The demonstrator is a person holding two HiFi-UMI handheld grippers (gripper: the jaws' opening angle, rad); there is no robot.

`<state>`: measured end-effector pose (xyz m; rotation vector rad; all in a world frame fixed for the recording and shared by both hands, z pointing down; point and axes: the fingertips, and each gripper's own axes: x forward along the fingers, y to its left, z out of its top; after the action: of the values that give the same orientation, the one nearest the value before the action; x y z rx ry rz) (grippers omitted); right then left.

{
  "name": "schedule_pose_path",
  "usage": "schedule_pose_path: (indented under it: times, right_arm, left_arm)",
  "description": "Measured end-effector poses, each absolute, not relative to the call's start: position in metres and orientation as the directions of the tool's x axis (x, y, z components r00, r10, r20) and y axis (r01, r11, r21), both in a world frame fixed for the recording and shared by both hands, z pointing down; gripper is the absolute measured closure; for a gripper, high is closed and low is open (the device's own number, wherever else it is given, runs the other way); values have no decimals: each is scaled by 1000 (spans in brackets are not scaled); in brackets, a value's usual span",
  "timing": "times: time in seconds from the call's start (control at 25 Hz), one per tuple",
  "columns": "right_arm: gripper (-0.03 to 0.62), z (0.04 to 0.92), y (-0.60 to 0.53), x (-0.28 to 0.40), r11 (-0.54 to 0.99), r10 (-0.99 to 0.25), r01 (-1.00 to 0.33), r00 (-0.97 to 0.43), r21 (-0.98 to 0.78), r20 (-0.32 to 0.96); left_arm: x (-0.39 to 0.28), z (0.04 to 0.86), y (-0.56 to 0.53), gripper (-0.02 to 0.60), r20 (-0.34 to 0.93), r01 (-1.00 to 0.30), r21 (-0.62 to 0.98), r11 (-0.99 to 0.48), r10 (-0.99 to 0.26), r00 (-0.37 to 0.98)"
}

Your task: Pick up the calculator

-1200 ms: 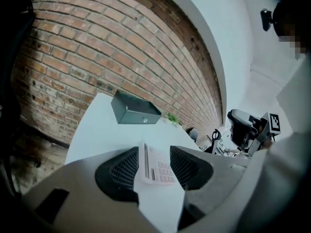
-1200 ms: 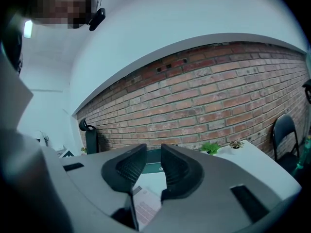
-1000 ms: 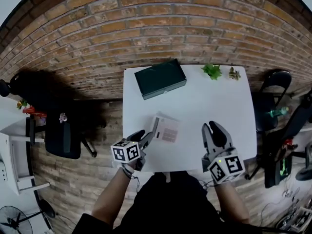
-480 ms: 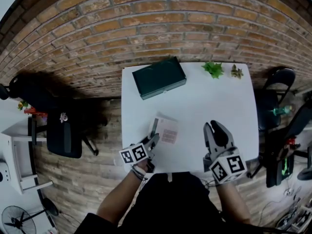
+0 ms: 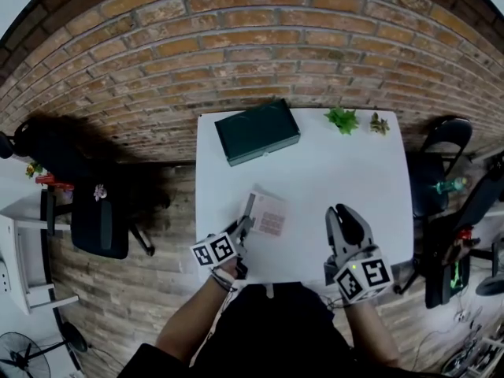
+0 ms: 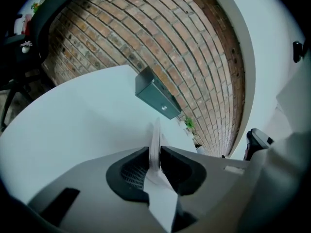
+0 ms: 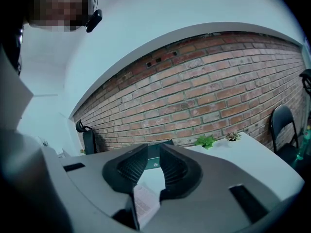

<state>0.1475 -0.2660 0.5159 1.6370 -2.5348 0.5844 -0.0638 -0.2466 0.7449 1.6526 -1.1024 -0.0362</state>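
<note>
On your white surface (image 5: 346, 179), a dark green box (image 5: 257, 131) lies flat at the far edge, close to the brick wall (image 5: 260, 46). To the right of the box, along that same edge, you see a leafy green plant (image 5: 342, 119) and, just past it, a smaller plant (image 5: 379, 123). Off the surface, a black chair (image 5: 98, 219) stands well left of the box, and another black chair (image 5: 445, 136) stands far to its right.

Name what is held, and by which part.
The calculator, pinched at its near left edge by the left gripper, whose jaws have just been closing on it.
</note>
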Motion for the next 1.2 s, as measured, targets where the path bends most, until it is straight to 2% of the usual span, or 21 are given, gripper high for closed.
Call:
schedule_pose_path:
  times: [0.72, 1.2]
  right_arm:
    - [531, 492, -242, 108, 401, -861, -886, -451, -232, 235]
    - [539, 467, -242, 73, 459, -847, -867, -493, -195, 201]
  left_arm:
    - [-103, 670, -245, 515, 363, -639, 744, -195, -685, 632]
    - [-141, 557, -242, 515, 122, -499, 815, -294, -755, 644]
